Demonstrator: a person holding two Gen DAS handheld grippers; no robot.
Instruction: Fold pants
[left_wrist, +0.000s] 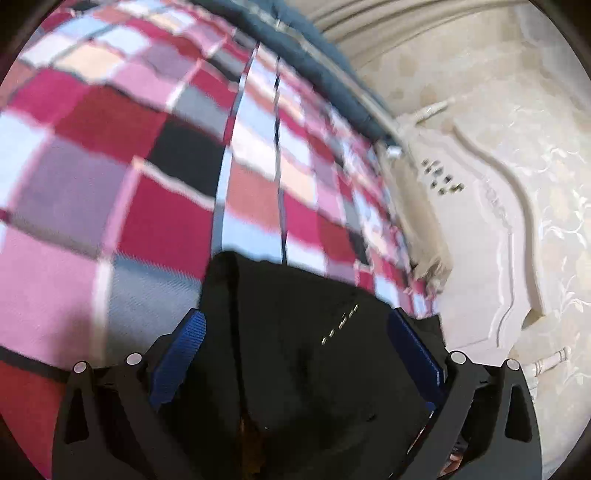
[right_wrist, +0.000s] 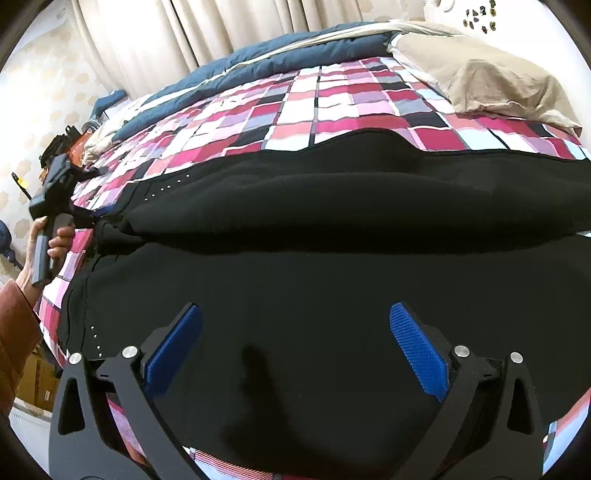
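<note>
Both legs of the black pants (right_wrist: 332, 206) lie across the checked bed (right_wrist: 332, 96), one fold seemingly made, more remaining, our left gripper (left_wrist: 295, 354) and right gripper (right_wrist: 295, 347) spread wide, empty.

1. The pants (right_wrist: 314, 295) are plain black, soft-looking fabric, spread out across the checkered bed (right_wrist: 332, 99).
2. In the right wrist view they're lying in two long bands with a bulgy ridge (right_wrist: 295, 210) running between them, so not flat yet.
3. There's a short row of tiny silver studs (right_wrist: 166, 189) near one end, and another row by the left edge.
4. The left wrist view is blurry, but a bunched end of the pants (left_wrist: 295, 350) fills the bottom.
</note>
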